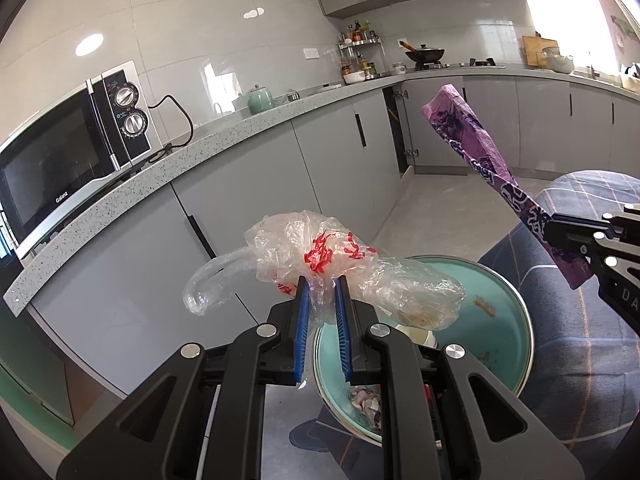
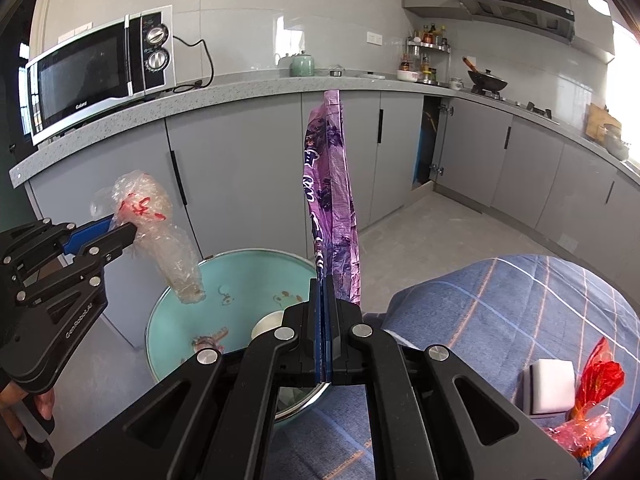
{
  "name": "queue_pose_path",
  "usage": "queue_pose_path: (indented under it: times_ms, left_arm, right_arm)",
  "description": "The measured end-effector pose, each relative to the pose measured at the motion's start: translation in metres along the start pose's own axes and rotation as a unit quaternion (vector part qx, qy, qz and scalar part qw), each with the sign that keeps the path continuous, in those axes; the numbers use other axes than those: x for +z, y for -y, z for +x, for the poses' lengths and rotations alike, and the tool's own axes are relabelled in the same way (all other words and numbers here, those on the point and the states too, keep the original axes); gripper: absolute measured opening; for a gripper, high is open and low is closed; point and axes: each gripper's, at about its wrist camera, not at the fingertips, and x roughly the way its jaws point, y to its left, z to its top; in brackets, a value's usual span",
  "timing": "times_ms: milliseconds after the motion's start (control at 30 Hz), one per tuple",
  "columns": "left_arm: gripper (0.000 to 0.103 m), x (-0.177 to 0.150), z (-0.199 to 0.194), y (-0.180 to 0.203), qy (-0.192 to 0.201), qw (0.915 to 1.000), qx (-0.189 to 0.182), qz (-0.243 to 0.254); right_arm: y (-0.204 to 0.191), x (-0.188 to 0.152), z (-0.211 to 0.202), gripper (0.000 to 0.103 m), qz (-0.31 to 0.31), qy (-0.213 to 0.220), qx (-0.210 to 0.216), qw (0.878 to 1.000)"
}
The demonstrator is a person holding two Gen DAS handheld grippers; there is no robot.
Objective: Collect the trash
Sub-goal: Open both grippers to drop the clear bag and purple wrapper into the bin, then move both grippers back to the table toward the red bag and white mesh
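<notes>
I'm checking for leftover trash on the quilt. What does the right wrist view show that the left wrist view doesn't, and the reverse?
Only the right wrist view: a red crinkled plastic wrapper and a white rectangular block on the blue checked quilt.

Only the left wrist view: nothing more on the quilt; just the window-side counter end.

Both: the left hand-held gripper shut on the clear crumpled plastic bag with red print, the right hand-held gripper shut on the long purple plastic bag, and the round teal tray.

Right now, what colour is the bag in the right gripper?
Purple with darker purple and white print; the purple bag shows best in the right wrist view.
</notes>
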Motion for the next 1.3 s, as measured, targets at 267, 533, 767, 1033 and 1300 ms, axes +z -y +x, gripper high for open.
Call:
queue_pose_path:
  times_ms: [267,533,767,1033,1300]
  left_arm:
    - [0.021,-0.001,0.003,0.002,-0.005,0.9999,-0.013,-0.001]
    - [0.052,-0.002,0.002,0.005,-0.001,0.9998,-0.02,0.006]
    - [0.052,-0.005,0.008,0.008,-0.009,0.9995,-0.03,0.01]
    - [0.061,-0.004,-0.002,0.014,0.003,0.9994,-0.033,0.011]
    - [0.066,-0.005,-0.02,0.05,0.009,0.9969,-0.072,0.029]
  right_arm:
    - [-0.01,-0.004,0.009,0.003,-0.021,-0.019,0.017,0.999]
    - [-0.002,-0.013,0.014,0.033,-0.006,-0.033,0.02,0.999]
    - [0.006,-0.014,-0.001,0.035,0.007,-0.015,0.01,1.0]
    - [0.018,-0.026,-0.026,0.039,0.003,-0.005,-0.012,1.0]
    - [0.074,-0.063,-0.08,0.042,0.028,-0.011,-0.083,0.996]
